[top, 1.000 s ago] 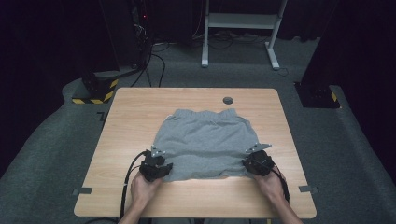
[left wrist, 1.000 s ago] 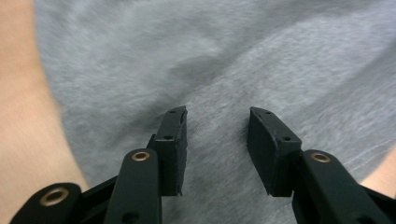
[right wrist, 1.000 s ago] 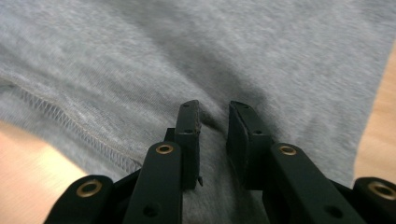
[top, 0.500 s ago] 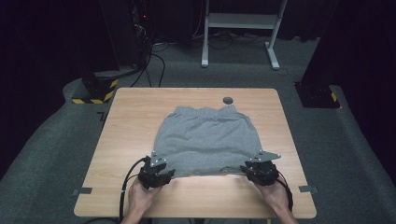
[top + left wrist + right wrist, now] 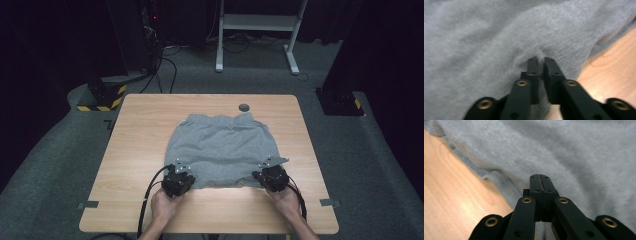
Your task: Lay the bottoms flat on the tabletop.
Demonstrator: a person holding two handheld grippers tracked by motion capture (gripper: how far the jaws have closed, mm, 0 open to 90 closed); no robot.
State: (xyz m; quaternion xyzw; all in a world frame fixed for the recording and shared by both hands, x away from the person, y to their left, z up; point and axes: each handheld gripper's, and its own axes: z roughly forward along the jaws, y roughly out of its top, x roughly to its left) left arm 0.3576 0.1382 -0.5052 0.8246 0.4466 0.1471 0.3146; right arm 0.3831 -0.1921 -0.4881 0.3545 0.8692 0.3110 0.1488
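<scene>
Fingers of the left gripper (image 5: 177, 181) and right gripper (image 5: 272, 178) have just closed, each pinching a near corner of the grey fleece shorts (image 5: 222, 150), which lie flat on the pale wooden surface (image 5: 135, 135), waistband stretching directly away from both hands.

You are working in a dark lab: bare wooden table (image 5: 135, 145), grey carpet (image 5: 50, 175), hazard-striped stand base (image 5: 102, 97), equipment rack (image 5: 150, 30), floor cables (image 5: 167, 70).
</scene>
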